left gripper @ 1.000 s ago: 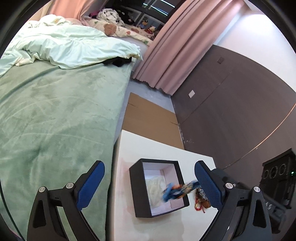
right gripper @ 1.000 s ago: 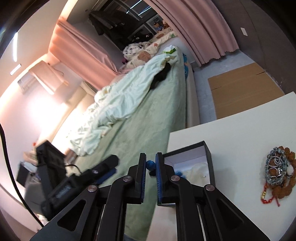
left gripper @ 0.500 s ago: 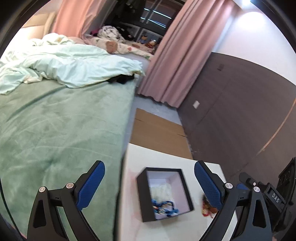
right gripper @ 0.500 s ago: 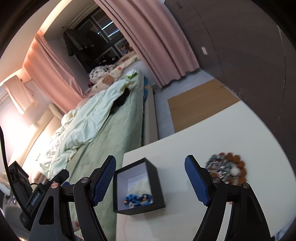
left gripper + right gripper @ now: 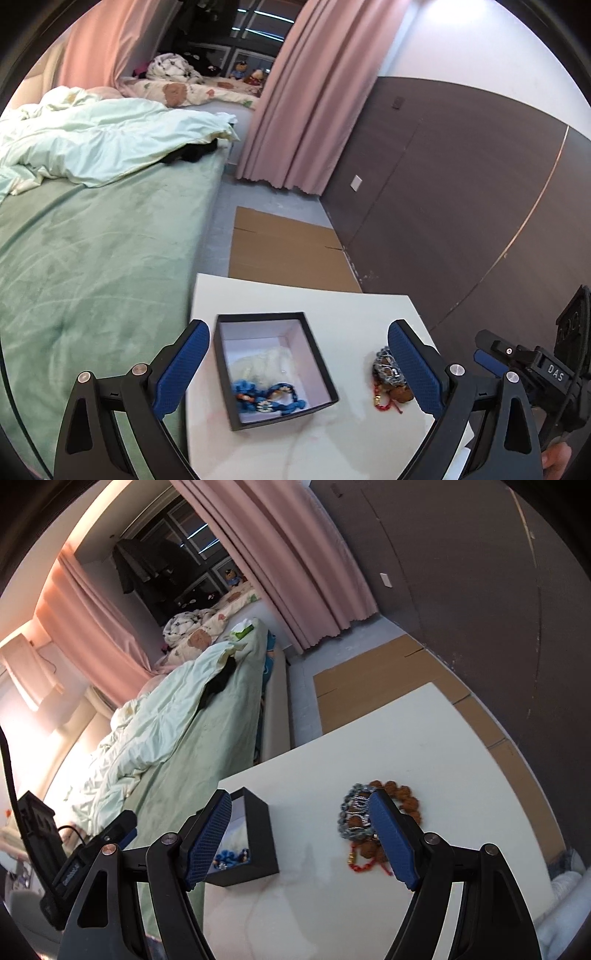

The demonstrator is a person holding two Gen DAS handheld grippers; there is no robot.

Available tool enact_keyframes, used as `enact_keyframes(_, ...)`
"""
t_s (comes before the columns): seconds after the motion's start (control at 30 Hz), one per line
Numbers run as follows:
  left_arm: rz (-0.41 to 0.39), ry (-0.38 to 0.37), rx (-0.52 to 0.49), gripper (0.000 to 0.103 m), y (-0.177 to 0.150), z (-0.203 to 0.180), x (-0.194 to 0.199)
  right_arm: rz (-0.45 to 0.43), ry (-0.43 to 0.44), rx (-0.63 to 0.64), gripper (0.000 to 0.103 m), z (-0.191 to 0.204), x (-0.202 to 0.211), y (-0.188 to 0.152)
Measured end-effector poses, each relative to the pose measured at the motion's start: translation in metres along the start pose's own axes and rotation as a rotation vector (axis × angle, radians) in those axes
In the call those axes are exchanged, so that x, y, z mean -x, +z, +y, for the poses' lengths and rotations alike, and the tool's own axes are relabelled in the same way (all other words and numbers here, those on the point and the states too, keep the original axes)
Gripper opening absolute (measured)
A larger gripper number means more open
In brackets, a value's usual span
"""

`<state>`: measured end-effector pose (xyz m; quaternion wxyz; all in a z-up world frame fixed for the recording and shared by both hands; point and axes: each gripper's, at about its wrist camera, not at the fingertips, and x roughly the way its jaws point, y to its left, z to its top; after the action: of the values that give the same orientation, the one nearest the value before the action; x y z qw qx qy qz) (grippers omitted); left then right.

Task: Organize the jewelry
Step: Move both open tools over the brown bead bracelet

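A black open jewelry box [image 5: 311,336] with a white lining stands on the white table [image 5: 332,299]. A blue bead bracelet [image 5: 269,400] lies inside it beside a pale item [image 5: 266,363]. A pile of brown, grey and red bead bracelets [image 5: 388,380] lies on the table right of the box; it also shows in the right wrist view [image 5: 369,816]. My left gripper [image 5: 299,369] is open and empty above the box. My right gripper [image 5: 301,838] is open and empty above the table, between the box [image 5: 258,834] and the pile.
A bed with a green blanket [image 5: 92,258] and pale duvet [image 5: 103,144] runs along the table's left edge. Flat cardboard [image 5: 280,251] lies on the floor beyond the table. A dark wall [image 5: 461,203] and pink curtain [image 5: 306,103] stand behind.
My right gripper opened and let the blue bracelet drop into the box, then drew back right toward the bead pile. My left gripper stayed open and shifted its view rightward.
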<state>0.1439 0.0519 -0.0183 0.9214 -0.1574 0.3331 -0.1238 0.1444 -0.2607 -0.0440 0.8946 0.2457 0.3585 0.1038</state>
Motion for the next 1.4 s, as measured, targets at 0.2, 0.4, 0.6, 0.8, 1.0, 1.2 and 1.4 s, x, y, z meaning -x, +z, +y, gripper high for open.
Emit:
enact_keyframes(0.2,0.067,-0.032,-0.017,0.098,-0.005,-0.022,-0.025,0.079,0.015,-0.124,0.098,-0.035,-0.003,-0.006)
enact_keyframes(0.4,0.131,-0.056,-0.048,0.098,-0.015,-0.042,-0.048,0.119,-0.051,-0.21,0.103,-0.062,-0.01,-0.009)
enact_keyframes(0.6,0.218,-0.092,-0.077,0.097,-0.025,-0.064,-0.074,0.151,-0.081,-0.256,0.103,-0.082,-0.016,-0.013)
enact_keyframes(0.8,0.316,-0.137,-0.077,0.066,-0.032,-0.081,-0.101,0.202,-0.077,-0.35,0.103,-0.11,-0.019,-0.013)
enact_keyframes(1.0,0.391,-0.143,-0.058,0.054,-0.043,-0.09,-0.128,0.237,-0.08,-0.366,0.103,-0.118,-0.022,-0.01)
enact_keyframes(1.2,0.447,-0.164,-0.01,0.047,-0.049,-0.094,-0.149,0.258,-0.059,-0.419,0.103,-0.127,-0.029,-0.012)
enact_keyframes(1.4,0.476,-0.149,0.005,0.043,-0.06,-0.099,-0.16,0.249,-0.029,-0.471,0.1,-0.136,-0.032,-0.013)
